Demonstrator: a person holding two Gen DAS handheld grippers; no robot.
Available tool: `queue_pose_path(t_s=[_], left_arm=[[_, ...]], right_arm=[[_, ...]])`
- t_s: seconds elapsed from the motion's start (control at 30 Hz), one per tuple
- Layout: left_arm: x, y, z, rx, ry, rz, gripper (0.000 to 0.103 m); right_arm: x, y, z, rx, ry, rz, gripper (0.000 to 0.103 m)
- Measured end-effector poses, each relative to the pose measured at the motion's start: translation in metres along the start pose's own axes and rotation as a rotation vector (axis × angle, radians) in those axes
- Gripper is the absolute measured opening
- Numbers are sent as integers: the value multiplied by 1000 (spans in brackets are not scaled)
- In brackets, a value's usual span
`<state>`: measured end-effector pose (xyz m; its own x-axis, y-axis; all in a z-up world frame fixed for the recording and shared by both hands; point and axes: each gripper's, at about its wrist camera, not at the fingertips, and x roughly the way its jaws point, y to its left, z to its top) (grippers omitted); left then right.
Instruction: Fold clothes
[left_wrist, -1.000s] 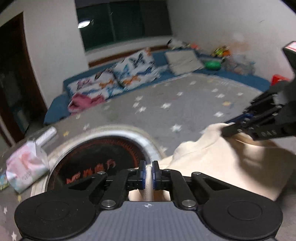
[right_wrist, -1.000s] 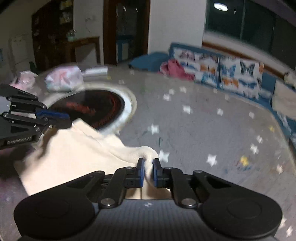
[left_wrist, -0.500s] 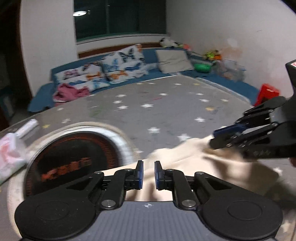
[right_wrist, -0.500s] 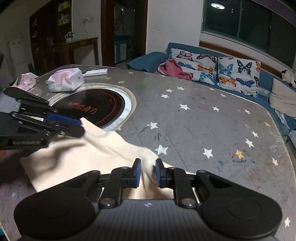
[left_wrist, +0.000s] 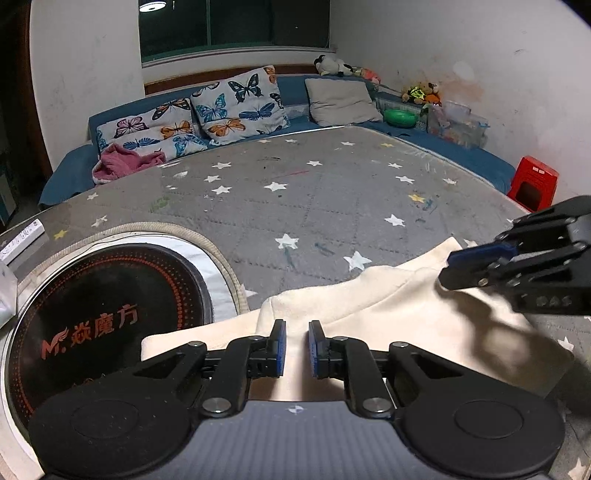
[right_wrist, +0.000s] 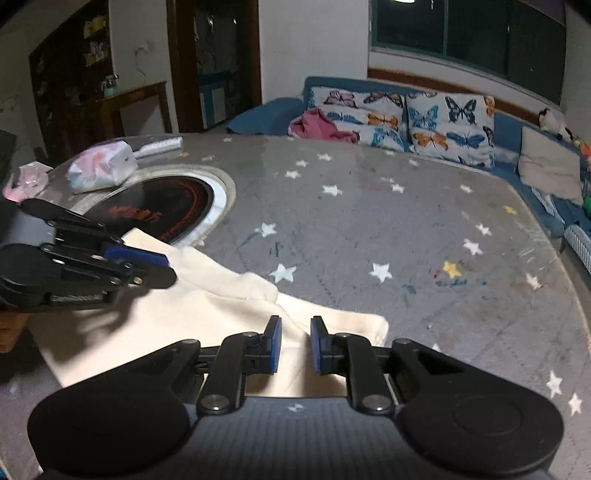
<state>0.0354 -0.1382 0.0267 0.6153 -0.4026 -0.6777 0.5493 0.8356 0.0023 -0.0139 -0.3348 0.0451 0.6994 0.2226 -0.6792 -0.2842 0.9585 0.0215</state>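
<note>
A cream garment (left_wrist: 388, 314) lies folded flat on the grey star-patterned table cover (left_wrist: 314, 192), also seen in the right wrist view (right_wrist: 207, 306). My left gripper (left_wrist: 294, 349) is open, its jaws parted just above the garment's near left part. My right gripper (right_wrist: 295, 345) is open over the garment's near right edge. The right gripper shows from the side in the left wrist view (left_wrist: 517, 266), hovering over the cloth's right end. The left gripper shows in the right wrist view (right_wrist: 110, 262) over the left end.
A round black induction hob (left_wrist: 99, 317) with a silver rim is set in the table left of the garment. A tissue pack (right_wrist: 101, 170) and a white remote (right_wrist: 159, 146) lie beyond it. A blue sofa with butterfly cushions (left_wrist: 236, 107) and a red stool (left_wrist: 532, 182) surround the table.
Both grippers were shut on the garment a second ago, holding it up. They lowered it onto the table, opened, and let go; the cloth now lies flat.
</note>
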Motion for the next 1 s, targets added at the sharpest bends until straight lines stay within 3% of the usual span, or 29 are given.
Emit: queue_pose_path(t_s=[0.27, 0.4, 0.57, 0.83, 1.0], left_arm=[[-10, -7, 1, 5, -23, -4, 30], [-22, -16, -3, 27, -36, -20, 30], [-46, -22, -18, 42, -50, -40, 31], [-74, -21, -53, 19, -48, -25, 34], [-74, -14, -70, -33, -29, -31, 34]], right_arm=[[-31, 8, -14, -60, 18, 22, 15], [-25, 16, -22, -99, 45, 26, 15], [-32, 4, -24, -49, 34, 26, 15], [-61, 30, -37, -176, 11, 82, 15], [-55, 37, -52, -218, 51, 74, 15]])
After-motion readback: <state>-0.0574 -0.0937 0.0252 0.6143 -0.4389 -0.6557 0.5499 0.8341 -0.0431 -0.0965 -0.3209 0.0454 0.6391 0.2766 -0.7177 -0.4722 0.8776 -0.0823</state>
